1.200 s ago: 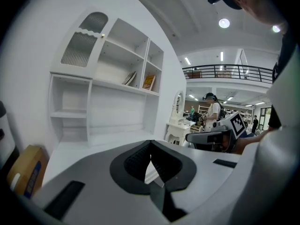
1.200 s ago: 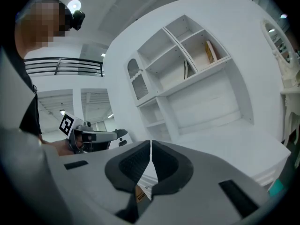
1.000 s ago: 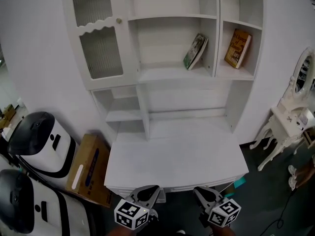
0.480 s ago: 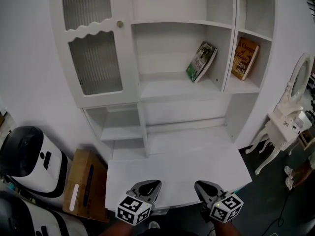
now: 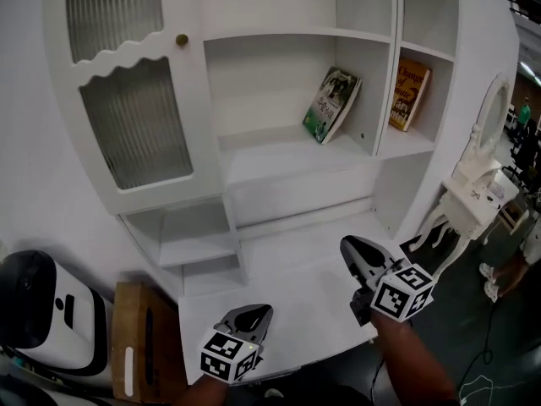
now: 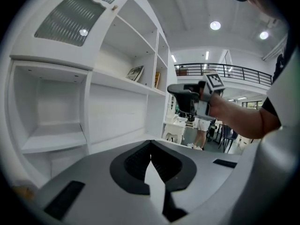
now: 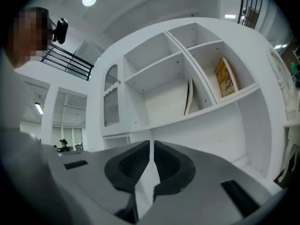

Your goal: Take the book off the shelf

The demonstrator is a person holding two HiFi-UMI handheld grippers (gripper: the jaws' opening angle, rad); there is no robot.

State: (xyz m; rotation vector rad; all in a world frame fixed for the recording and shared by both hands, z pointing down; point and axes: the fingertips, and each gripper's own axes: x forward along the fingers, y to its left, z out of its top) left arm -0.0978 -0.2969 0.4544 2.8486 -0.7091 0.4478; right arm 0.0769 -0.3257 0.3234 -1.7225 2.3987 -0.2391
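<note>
**Left gripper** (image 6: 150, 143): jaws pressed together, nothing between the pads. It sits low at the front edge of the desk top (image 5: 287, 294). Its marker cube (image 5: 226, 358) carries black-and-white square code patterns, with no lettering.

**Right gripper** (image 7: 151, 144): jaws closed to a hairline slit, empty. It is held above the desk's right front corner and points towards the shelves. Its marker cube (image 5: 403, 292) has the same kind of square patterns. The person's forearm (image 5: 414, 366) runs back from it.

**Green book** (image 5: 330, 104): stands in the wide middle compartment of the shelf unit (image 5: 296, 155). It is tilted, with its top leaning on the right-hand partition. The cover shows a picture and pale title lines too small to read. It is well apart from both grippers.

**Orange book** (image 5: 410, 96): stands in the narrow right compartment, leaning back. Dark script runs down the cover, but the wording cannot be made out.

**Cabinet door** (image 5: 127, 108): white, at the left of the shelf unit, with ribbed glass panels, a scalloped rail and a small brass knob (image 5: 182, 39).

**Cardboard box** (image 5: 135, 345): on the floor, left of the desk. It has a white strip label and a dark printed band, neither legible.

**White appliance** (image 5: 42, 320): black-topped, just beside the box.

**Dressing table** (image 5: 469, 201): white, with curved legs and an oval mirror (image 5: 490, 112), to the right of the shelf unit.
</note>
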